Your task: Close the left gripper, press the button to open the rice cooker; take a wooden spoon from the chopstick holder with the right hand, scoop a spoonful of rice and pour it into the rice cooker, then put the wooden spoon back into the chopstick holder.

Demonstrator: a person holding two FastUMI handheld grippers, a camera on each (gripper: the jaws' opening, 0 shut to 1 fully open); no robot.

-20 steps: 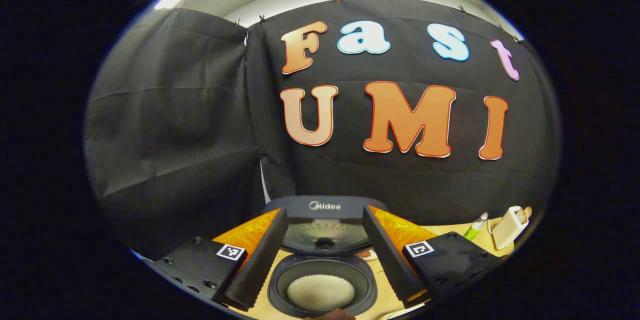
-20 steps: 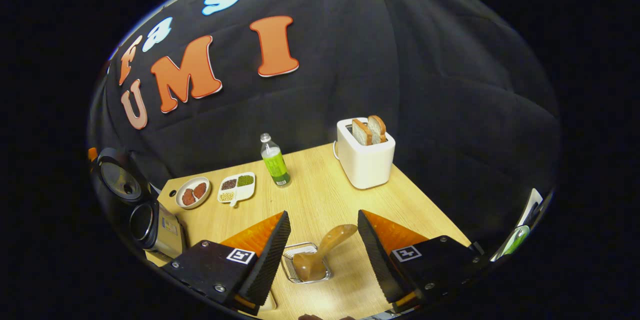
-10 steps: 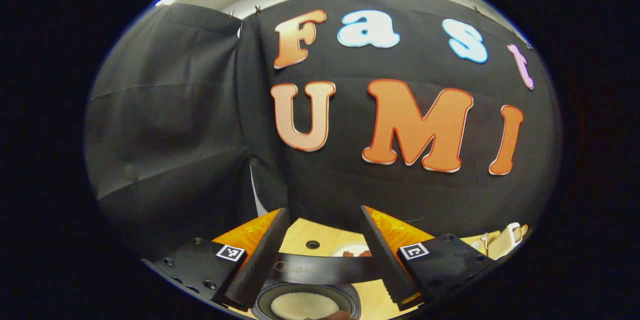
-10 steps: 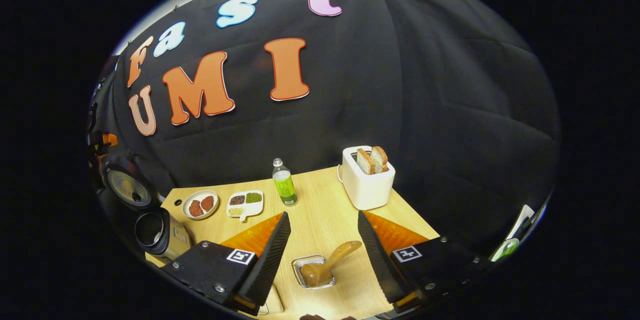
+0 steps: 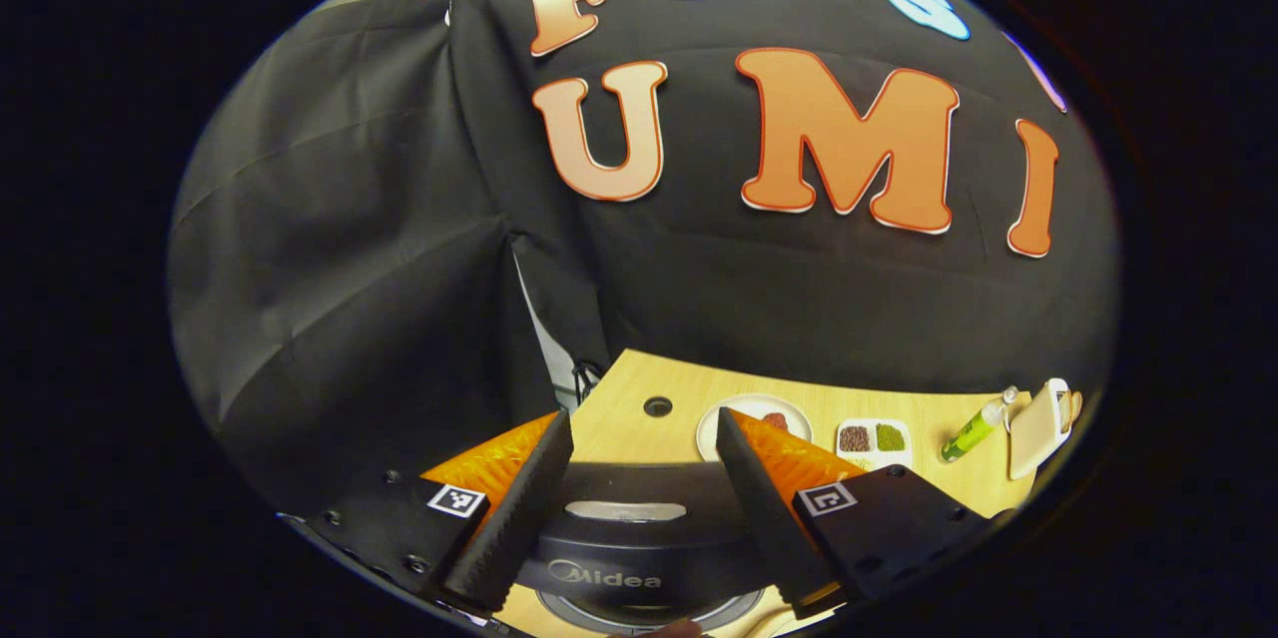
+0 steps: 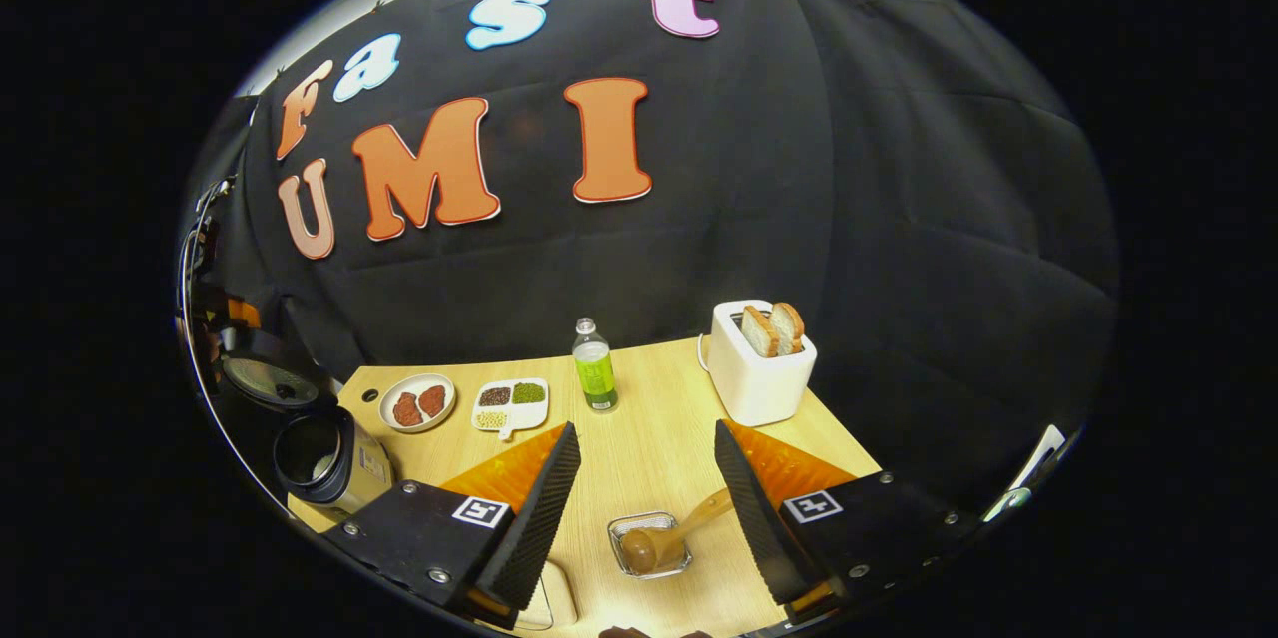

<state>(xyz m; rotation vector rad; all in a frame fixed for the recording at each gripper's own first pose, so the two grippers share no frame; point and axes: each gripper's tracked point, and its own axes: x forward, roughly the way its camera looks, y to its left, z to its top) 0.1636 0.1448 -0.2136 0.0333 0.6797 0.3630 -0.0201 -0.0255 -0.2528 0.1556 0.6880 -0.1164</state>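
Mostly the left gripper view is blocked low down: the left gripper (image 5: pixel 639 508) sits at bottom centre with jaws spread apart and nothing between them, and behind the fingers the rice cooker (image 5: pixel 624 558) shows as a dark lid top, cut off by the bottom edge, so its inside cannot be seen there. Farther back on the wooden table (image 5: pixel 639 388), lower right of frame, sit a round plate (image 5: pixel 734 415) partly hidden by one finger, a divided tray (image 5: pixel 872 438), a green bottle (image 5: pixel 970 431) and a toaster (image 5: pixel 1038 415), all small and squeezed at the rim. Over in the right gripper view the right gripper (image 6: pixel 644 518) is also at bottom centre, jaws wide apart, holding nothing. Between its fingers, low centre, the wooden spoon (image 6: pixel 669 536) lies tilted in the chopstick holder (image 6: pixel 649 546), a small wire basket on the table; the handle end is hidden behind one finger. That view gives the rice cooker (image 6: pixel 324 458) at lower left with its lid up and pot open, contents too small to tell. Something pale at the bottom edge, beside one finger, is cut off and cannot be made out. Plate, tray, bottle and toaster with bread slices read clearly mid-frame.
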